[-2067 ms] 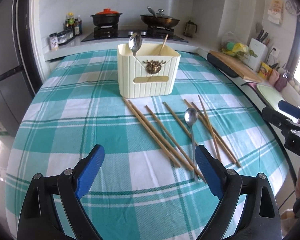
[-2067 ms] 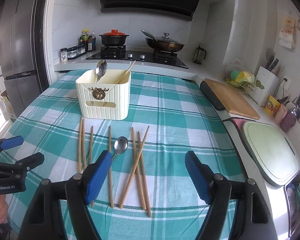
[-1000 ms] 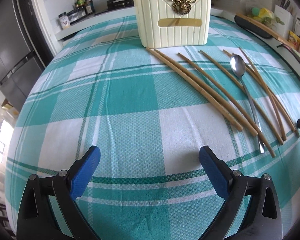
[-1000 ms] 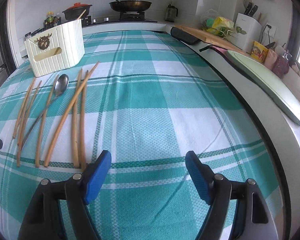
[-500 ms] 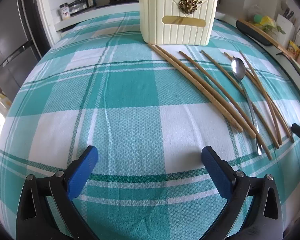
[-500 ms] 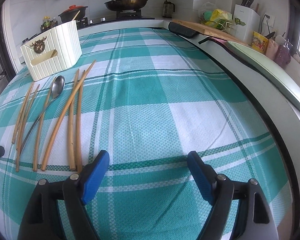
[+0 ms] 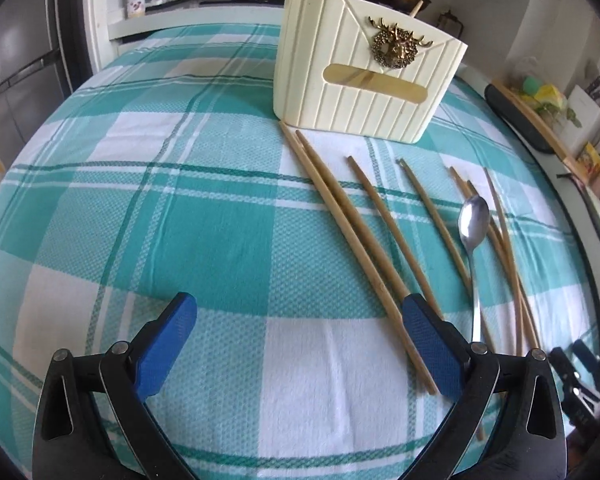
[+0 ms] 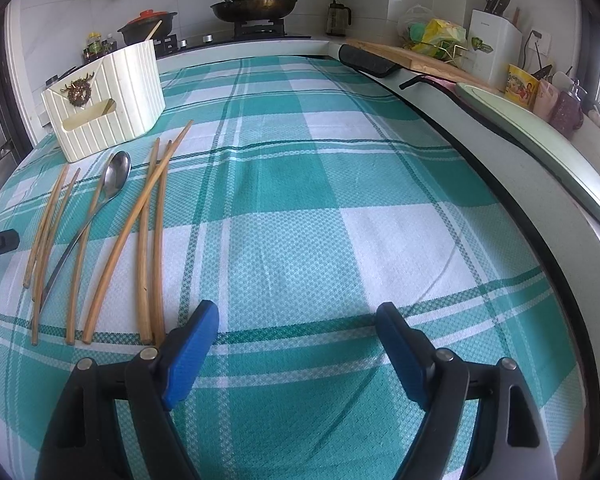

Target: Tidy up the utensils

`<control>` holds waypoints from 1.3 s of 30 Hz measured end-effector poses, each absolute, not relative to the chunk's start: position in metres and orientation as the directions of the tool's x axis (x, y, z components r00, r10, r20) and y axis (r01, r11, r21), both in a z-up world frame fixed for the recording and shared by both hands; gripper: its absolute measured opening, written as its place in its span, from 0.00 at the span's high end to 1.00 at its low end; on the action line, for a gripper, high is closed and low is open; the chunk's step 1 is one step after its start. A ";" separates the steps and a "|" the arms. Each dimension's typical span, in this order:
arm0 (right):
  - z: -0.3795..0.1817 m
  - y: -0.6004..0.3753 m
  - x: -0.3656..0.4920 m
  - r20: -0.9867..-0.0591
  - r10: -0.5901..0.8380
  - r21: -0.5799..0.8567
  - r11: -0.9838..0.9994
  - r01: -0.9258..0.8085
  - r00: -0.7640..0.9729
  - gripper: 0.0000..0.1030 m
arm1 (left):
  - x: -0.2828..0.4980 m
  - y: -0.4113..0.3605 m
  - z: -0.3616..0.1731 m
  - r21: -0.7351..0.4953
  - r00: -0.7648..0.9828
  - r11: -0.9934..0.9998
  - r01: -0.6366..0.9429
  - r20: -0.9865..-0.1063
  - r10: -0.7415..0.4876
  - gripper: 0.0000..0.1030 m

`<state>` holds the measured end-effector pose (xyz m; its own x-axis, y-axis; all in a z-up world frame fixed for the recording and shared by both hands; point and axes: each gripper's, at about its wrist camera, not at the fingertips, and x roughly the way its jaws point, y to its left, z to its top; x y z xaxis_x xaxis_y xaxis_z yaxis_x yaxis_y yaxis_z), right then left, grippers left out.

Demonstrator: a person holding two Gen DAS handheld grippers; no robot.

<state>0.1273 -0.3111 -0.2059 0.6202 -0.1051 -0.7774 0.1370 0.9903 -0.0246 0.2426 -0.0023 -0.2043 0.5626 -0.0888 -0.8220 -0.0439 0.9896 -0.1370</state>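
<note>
A: Left gripper (image 7: 300, 348) over the checked desk (image 7: 180, 240), fingers (image 7: 166, 344) wide apart, nothing between. Best to centre on one end of the nearest chopsticks (image 7: 356, 240) before closing, low and square.

B: Right gripper (image 8: 296, 344) likewise spread and empty, well apart from the pile. Chopsticks thin, tan, fanned beside a steel spoon (image 7: 474, 224), just before the cream holder (image 7: 364, 68).

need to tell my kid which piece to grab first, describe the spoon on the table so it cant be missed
Find the cream ribbed holder with the gold deer badge on the teal checked tablecloth. In front of it lies a fan of wooden chopsticks. Among them is the spoon: the only shiny metal piece, its oval bowl pointing toward the holder.
</note>
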 end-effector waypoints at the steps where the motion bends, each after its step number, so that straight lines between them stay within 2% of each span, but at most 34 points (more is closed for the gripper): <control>1: -0.206 -0.311 0.127 -0.777 -0.105 -0.024 0.990 0.137 0.620 0.19 | 0.247 -0.006 -0.207 -0.107 0.558 0.993 -0.048 -0.827 -0.062 0.01; 6: -0.206 -0.311 0.127 -0.777 -0.105 -0.024 0.990 0.137 0.620 0.19 | 0.252 -0.018 -0.213 0.004 0.561 0.999 -0.044 -0.827 0.028 0.01; 8: -0.206 -0.311 0.127 -0.777 -0.105 -0.024 0.990 0.137 0.620 0.19 | 0.250 -0.016 -0.212 0.000 0.571 1.000 -0.031 -0.821 0.018 0.08; 10: -0.206 -0.311 0.127 -0.777 -0.102 -0.021 0.991 0.136 0.621 0.19 | 0.247 -0.014 -0.208 0.004 0.584 1.000 -0.016 -0.811 0.012 0.29; 11: -0.206 -0.312 0.127 -0.777 -0.095 -0.015 0.991 0.133 0.622 0.19 | 0.246 -0.015 -0.207 0.004 0.589 1.000 -0.006 -0.808 0.007 0.35; 13: -0.205 -0.312 0.126 -0.775 -0.074 0.001 0.993 0.118 0.627 0.19 | 0.244 -0.017 -0.205 0.015 0.597 1.000 0.024 -0.803 -0.002 0.64; 16: -0.198 -0.303 0.127 -0.756 0.006 0.038 0.999 0.035 0.655 0.21 | 0.240 -0.022 -0.205 0.042 0.606 0.997 0.065 -0.795 -0.006 0.87; 17: -0.196 -0.296 0.129 -0.753 0.024 0.031 1.000 -0.001 0.657 0.21 | 0.239 -0.023 -0.205 0.052 0.610 0.996 0.074 -0.792 -0.004 0.89; 18: -0.193 -0.289 0.133 -0.752 0.040 0.022 0.999 -0.035 0.658 0.28 | 0.238 -0.025 -0.205 0.064 0.614 0.995 0.080 -0.789 0.002 0.90; 19: -0.190 -0.283 0.138 -0.754 0.063 0.023 0.997 -0.070 0.654 0.41 | 0.238 -0.025 -0.205 0.072 0.616 0.994 0.083 -0.788 0.006 0.90; 20: -0.188 -0.279 0.144 -0.758 0.094 0.039 0.994 -0.099 0.645 0.47 | 0.237 -0.025 -0.205 0.072 0.616 0.994 0.084 -0.788 0.005 0.90; 21: -0.187 -0.276 0.151 -0.766 0.118 0.053 0.991 -0.120 0.632 0.58 | 0.237 -0.024 -0.204 0.067 0.615 0.994 0.084 -0.789 0.001 0.90; 23: -0.189 -0.268 0.167 -0.790 0.147 0.061 0.985 -0.163 0.596 0.64 | 0.236 -0.019 -0.204 0.064 0.611 0.995 0.080 -0.792 0.002 0.91; 25: -0.193 -0.263 0.179 -0.814 0.168 0.066 0.978 -0.198 0.557 0.82 | 0.235 -0.015 -0.204 0.063 0.609 0.995 0.076 -0.793 0.003 0.92; 31: -0.195 -0.253 0.200 -0.863 0.213 0.096 0.959 -0.265 0.459 0.88 | 0.232 0.000 -0.206 0.051 0.610 0.997 0.058 -0.793 0.006 0.93; 35: -0.197 -0.242 0.203 -0.875 0.143 0.003 0.957 -0.290 0.462 0.90 | 0.233 -0.001 -0.206 0.060 0.615 0.996 0.060 -0.789 0.010 0.94; 36: -0.196 -0.244 0.203 -0.875 0.124 -0.005 0.964 -0.265 0.469 0.94 | 0.232 0.000 -0.206 0.061 0.617 0.996 0.060 -0.787 0.011 0.94; 39: -0.196 -0.254 0.201 -0.863 0.061 -0.035 0.983 -0.181 0.501 0.94 | 0.230 0.008 -0.206 0.052 0.614 0.998 0.036 -0.789 0.019 0.95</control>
